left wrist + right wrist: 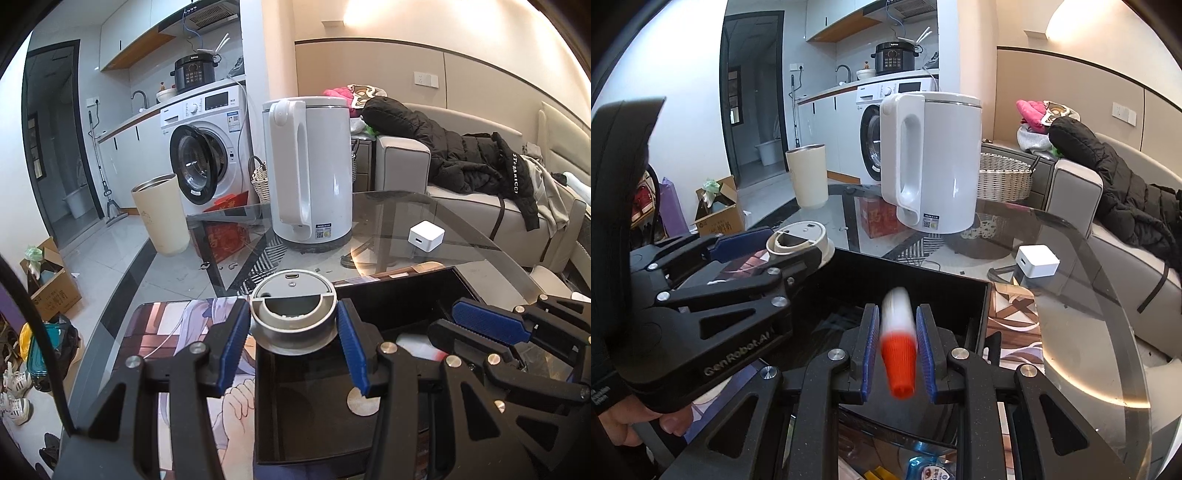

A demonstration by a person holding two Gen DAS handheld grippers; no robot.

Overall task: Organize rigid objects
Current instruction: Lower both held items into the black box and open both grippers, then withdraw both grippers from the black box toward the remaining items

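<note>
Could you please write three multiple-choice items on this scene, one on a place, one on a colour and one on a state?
1. Where does the white charger cube sit?
A. On the glass table, to the right of the kettle
B. Inside the black tray
C. On the sofa

2. What colour is the ribbed cap of the white tube between the right gripper's fingers?
A. Blue
B. Orange-red
C. Green

3. How does the beige tumbler stand?
A. On its side
B. Upside down
C. Upright, open at the top, no lid

Answers:
1 A: the cube rests on the glass to the right of the white kettle, beyond the black tray.
2 B: the cap at the near end is orange-red.
3 C: its open rim faces up.
</note>
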